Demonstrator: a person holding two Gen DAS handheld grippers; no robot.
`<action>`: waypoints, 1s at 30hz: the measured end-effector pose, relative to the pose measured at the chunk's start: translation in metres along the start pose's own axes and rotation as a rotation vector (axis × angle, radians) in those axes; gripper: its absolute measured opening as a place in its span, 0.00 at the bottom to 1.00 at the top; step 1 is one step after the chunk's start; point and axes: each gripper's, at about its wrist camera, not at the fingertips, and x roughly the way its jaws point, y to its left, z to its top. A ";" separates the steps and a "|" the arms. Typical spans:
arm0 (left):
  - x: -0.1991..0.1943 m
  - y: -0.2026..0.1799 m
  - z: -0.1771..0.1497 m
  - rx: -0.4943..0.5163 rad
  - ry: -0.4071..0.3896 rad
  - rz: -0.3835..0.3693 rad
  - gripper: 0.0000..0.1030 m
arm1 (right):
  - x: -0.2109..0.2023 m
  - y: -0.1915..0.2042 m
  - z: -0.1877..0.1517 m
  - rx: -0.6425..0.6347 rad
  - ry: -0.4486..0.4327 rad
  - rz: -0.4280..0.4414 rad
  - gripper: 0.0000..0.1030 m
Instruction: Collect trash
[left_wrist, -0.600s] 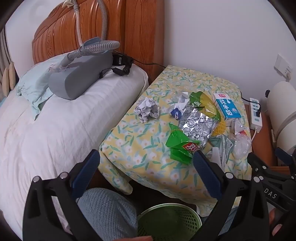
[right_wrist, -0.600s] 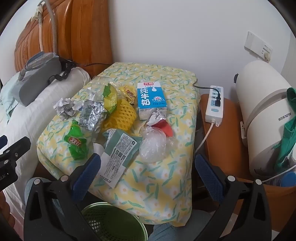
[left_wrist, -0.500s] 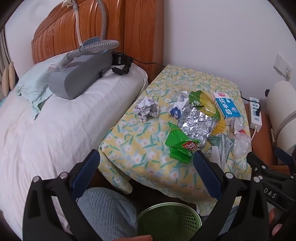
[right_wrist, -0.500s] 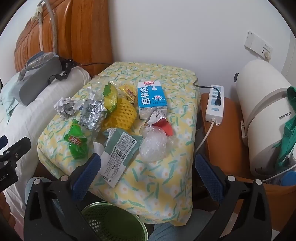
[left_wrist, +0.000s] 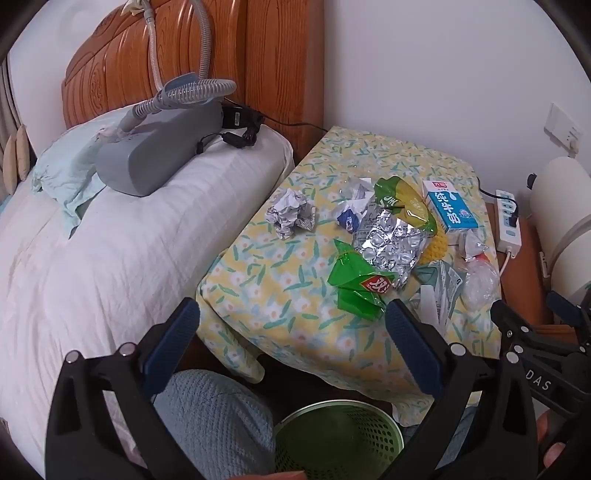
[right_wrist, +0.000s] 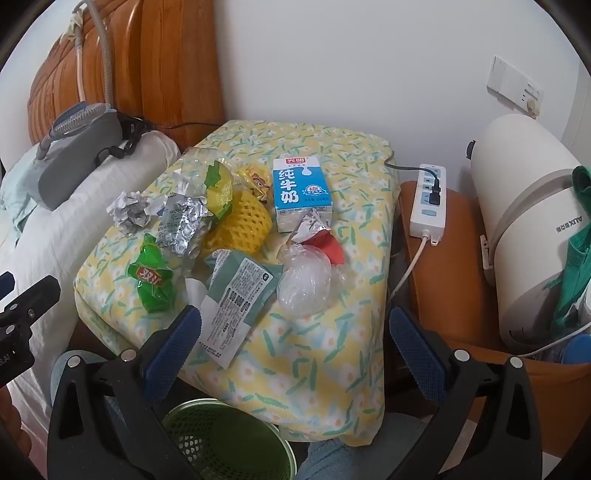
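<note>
Ahead of both hand-held grippers, the tabletop (right_wrist: 332, 354) under its flowered cloth carries the trash, bunched together within easy reach. Below the left hand-held gripper (left_wrist: 291, 350) and the right hand-held gripper (right_wrist: 295, 347), both spread wide and empty, a green bin (right_wrist: 225, 443) waits. Milk carton (right_wrist: 301, 192), printed wrapper (right_wrist: 236, 299), green packet (left_wrist: 360, 288), then crumpled paper (left_wrist: 291, 216) lie beyond.
</note>
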 end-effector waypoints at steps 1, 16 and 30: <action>0.000 -0.001 0.000 0.000 0.000 0.001 0.94 | 0.000 0.000 0.000 0.001 0.000 0.001 0.98; -0.004 -0.002 -0.003 -0.001 0.000 0.000 0.94 | -0.001 0.001 -0.003 0.002 0.008 0.002 0.98; -0.006 -0.004 -0.005 -0.002 0.005 -0.001 0.94 | -0.001 0.001 -0.003 0.001 0.011 0.001 0.98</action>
